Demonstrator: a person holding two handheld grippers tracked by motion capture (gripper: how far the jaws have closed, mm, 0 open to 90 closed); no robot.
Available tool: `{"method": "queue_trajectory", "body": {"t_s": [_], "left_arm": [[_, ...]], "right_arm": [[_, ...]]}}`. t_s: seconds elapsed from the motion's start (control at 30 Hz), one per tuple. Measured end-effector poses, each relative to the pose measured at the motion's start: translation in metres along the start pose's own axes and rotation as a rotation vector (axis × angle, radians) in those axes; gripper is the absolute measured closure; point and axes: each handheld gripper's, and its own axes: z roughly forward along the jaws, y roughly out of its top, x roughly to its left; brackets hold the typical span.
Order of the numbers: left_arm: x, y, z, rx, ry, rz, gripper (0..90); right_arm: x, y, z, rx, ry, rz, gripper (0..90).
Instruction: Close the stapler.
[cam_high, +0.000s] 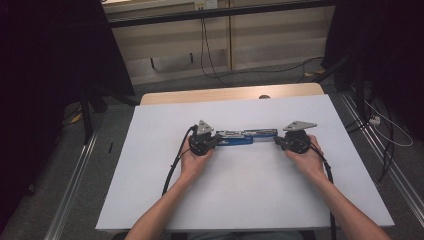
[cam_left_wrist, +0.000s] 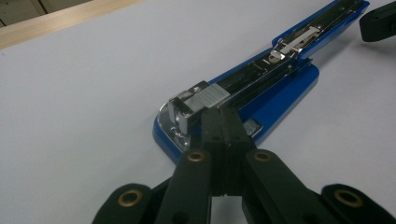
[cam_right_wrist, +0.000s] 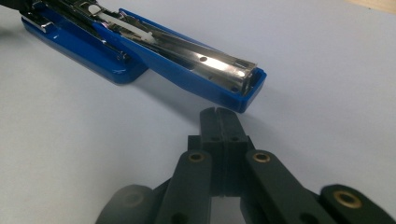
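Stapler, blue and swung fully open, lies flat across the middle of the white table in the high view, its metal staple channel facing up. Nearest in that view, the person's forearms rise from the bottom edge. Above them the left gripper sits at the stapler's left end and the right gripper at its right end. In the left gripper view the jaws are pressed together with nothing between them, their tips resting on the base by the metal head. In the right gripper view the jaws are likewise pressed together and empty, just short of the blue lid's free end. Judged from this, the work is handling the opened stapler; the next move likely calls for nudging the lid over and closed while the left tips steady the base. Farther off, cables trail over the floor.
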Motion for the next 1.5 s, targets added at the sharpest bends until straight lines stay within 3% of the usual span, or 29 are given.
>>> {"method": "queue_trajectory", "body": {"t_s": [0.53, 0.67, 1.5], "left_arm": [[0.001, 0.000, -0.001, 0.006, -0.004, -0.013, 90.0], [0.000, 0.000, -0.002, 0.008, 0.000, -0.009, 90.0], [0.002, -0.001, -0.001, -0.003, -0.007, -0.013, 90.0]], "right_arm": [[0.000, 0.002, 0.004, 0.048, -0.012, -0.004, 90.0], [0.000, 0.006, 0.005, 0.082, -0.016, -0.014, 90.0], [-0.002, 0.007, 0.011, 0.045, -0.039, 0.009, 90.0]]}}
